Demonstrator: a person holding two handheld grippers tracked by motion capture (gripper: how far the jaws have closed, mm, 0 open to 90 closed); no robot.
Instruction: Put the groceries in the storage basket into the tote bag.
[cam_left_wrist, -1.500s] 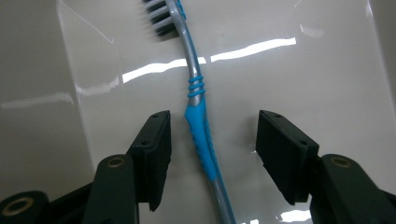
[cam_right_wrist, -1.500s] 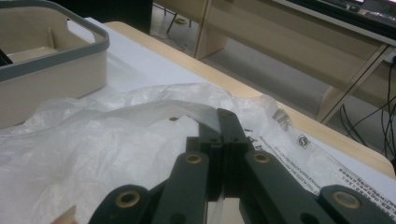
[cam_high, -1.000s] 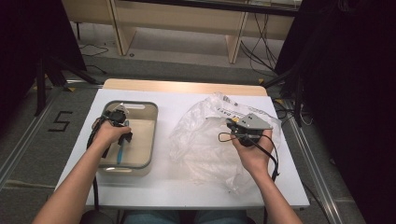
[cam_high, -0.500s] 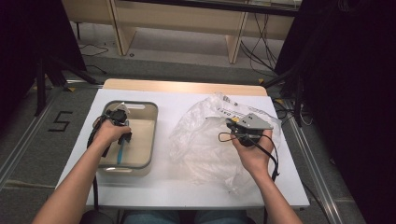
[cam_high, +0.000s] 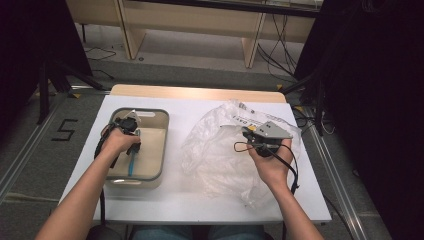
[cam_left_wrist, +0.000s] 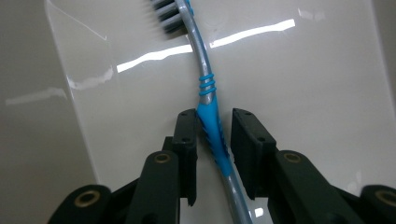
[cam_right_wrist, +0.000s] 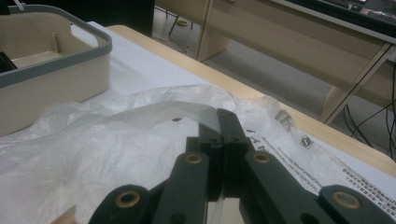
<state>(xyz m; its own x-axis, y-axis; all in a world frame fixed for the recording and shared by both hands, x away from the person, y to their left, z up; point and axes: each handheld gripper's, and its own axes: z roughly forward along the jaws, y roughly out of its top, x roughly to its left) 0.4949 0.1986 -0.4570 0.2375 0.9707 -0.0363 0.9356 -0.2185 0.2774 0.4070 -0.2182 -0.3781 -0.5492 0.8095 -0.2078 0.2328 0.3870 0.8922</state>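
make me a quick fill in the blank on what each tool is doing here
1. The left tool straddles the handle of a ____ lying in the bin.
2. The right tool is shut on a clear plastic ____.
3. The brush's grip section is ____ in colour.

Missing words: toothbrush; bag; blue

Overhead light is falling evenly on the white table (cam_high: 200, 200) while the surroundings are sitting in deep shadow; bright streaks of glare are running across the tub's glossy floor (cam_left_wrist: 303, 93); the toothbrush bristles (cam_left_wrist: 169, 14) are blurring slightly; the plastic bag (cam_right_wrist: 93, 140) is gleaming softly.
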